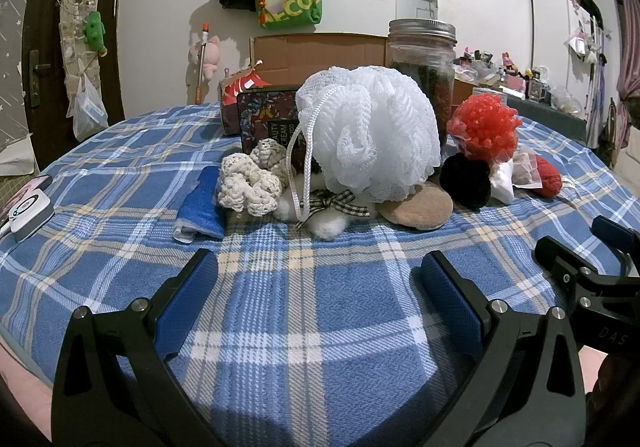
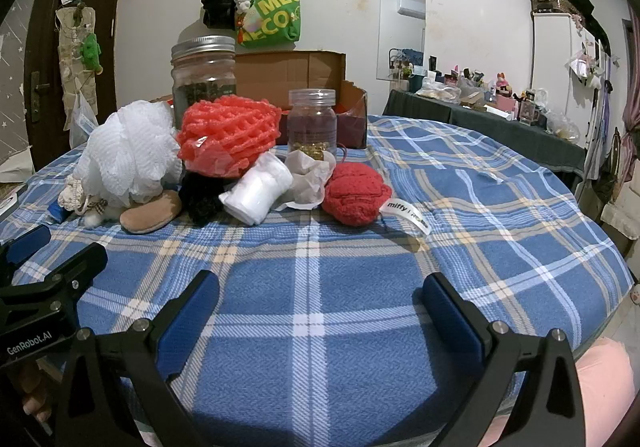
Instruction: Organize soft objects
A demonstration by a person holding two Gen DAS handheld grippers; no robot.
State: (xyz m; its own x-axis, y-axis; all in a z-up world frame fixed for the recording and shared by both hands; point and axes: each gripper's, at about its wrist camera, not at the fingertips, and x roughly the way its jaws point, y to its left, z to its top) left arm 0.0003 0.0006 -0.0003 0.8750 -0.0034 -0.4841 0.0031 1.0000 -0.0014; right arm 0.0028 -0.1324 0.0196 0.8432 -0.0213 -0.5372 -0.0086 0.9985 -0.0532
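Observation:
A heap of soft things lies mid-table on the blue plaid cloth [image 1: 304, 311]. It holds a white mesh bath pouf [image 1: 368, 131] [image 2: 128, 155], a red-orange foam net [image 1: 482, 125] [image 2: 228, 133], a black pom [image 1: 466, 177], a tan pad [image 1: 416, 205] [image 2: 150, 213], a cream crochet scrunchie [image 1: 250, 181], a blue cloth [image 1: 202, 205], a white roll [image 2: 260, 191] and a red knit piece [image 2: 356, 193]. My left gripper [image 1: 318, 279] is open and empty, short of the heap. My right gripper [image 2: 320, 299] is open and empty, also short of it.
Behind the heap stand a big lidded glass jar [image 1: 424, 67] [image 2: 204, 75], a smaller jar [image 2: 312, 123], a dark tin [image 1: 268, 119] and an open cardboard box [image 1: 316, 53]. A small white device [image 1: 30, 213] lies at the left edge. The other gripper shows at the right of the left wrist view [image 1: 592, 271].

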